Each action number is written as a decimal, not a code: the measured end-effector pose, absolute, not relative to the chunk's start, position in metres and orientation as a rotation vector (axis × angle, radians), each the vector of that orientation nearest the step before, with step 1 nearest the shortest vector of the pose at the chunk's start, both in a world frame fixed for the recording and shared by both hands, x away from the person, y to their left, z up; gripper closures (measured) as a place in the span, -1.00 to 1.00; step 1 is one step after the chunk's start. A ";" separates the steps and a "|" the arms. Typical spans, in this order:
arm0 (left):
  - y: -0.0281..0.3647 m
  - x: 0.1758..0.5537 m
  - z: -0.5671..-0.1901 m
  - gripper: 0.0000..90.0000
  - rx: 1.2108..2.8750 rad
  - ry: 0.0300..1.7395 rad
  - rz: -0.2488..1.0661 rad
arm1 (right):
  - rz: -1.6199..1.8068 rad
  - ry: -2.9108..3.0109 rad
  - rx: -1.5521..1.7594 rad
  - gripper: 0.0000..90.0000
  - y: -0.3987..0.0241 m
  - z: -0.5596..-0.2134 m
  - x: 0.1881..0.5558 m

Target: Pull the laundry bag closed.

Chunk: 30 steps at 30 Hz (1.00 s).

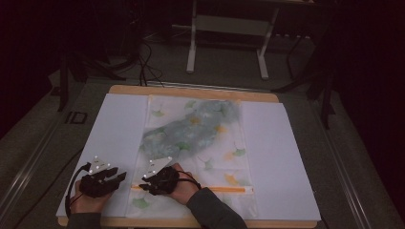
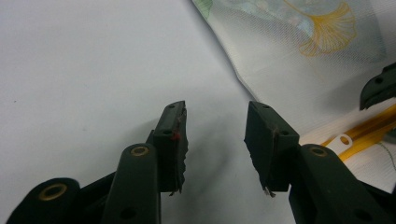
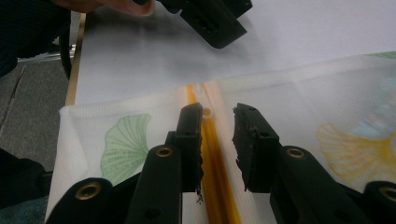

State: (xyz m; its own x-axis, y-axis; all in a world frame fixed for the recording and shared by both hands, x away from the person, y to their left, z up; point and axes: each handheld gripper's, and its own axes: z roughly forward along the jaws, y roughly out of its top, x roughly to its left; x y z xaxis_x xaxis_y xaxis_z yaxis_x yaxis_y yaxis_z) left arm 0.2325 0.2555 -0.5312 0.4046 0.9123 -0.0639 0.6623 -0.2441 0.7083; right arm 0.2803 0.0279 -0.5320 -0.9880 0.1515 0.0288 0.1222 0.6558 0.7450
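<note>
Two tools hovering at the near edge of a white-covered worktop (image 1: 286, 157).
Left tool (image 2: 215, 140) is gaping released over bare white; right tool (image 3: 218, 140), also released, is straddling the orange zipper (image 3: 210, 140) of a leaf-printed mesh bag (image 1: 210, 143), whose contents are showing blurred.

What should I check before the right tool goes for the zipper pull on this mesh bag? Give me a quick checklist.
1. Right tool open: ok, its jaws stand apart.
2. Zipper pull in sight: ok, white tab just ahead of the jaws in the right gripper view.
3. Jaws lined up with the orange zipper: ok, it runs between them.
4. Left tool free: ok, open, holding nothing, over the white sheet.
5. Mesh bag held steady: not ok, neither tool grips it.
6. Zipper fully closed: cannot tell.
</note>
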 end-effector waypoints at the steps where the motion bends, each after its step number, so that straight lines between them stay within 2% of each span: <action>1: 0.255 0.232 -0.531 0.30 1.999 1.337 0.481 | 1.265 2.828 0.231 0.60 0.030 -0.532 0.280; 12: 0.256 0.232 -0.531 0.30 1.997 1.337 0.478 | 1.243 2.860 0.228 0.68 0.046 -0.539 0.281; 20: 0.256 0.233 -0.532 0.30 2.003 1.336 0.473 | 1.223 2.872 0.212 0.83 0.054 -0.542 0.280; 30: 0.253 0.232 -0.532 0.29 2.019 1.320 0.449 | 1.222 2.877 0.225 0.87 0.052 -0.541 0.280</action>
State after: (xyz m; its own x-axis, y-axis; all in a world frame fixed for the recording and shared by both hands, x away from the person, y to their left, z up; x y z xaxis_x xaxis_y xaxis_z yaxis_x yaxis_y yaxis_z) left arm 0.2321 0.2531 -0.5320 0.4277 0.9008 -0.0750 0.6687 -0.2595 0.6968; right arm 0.2803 0.0520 -0.5406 -0.9896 0.1351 0.0485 0.1287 0.6855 0.7166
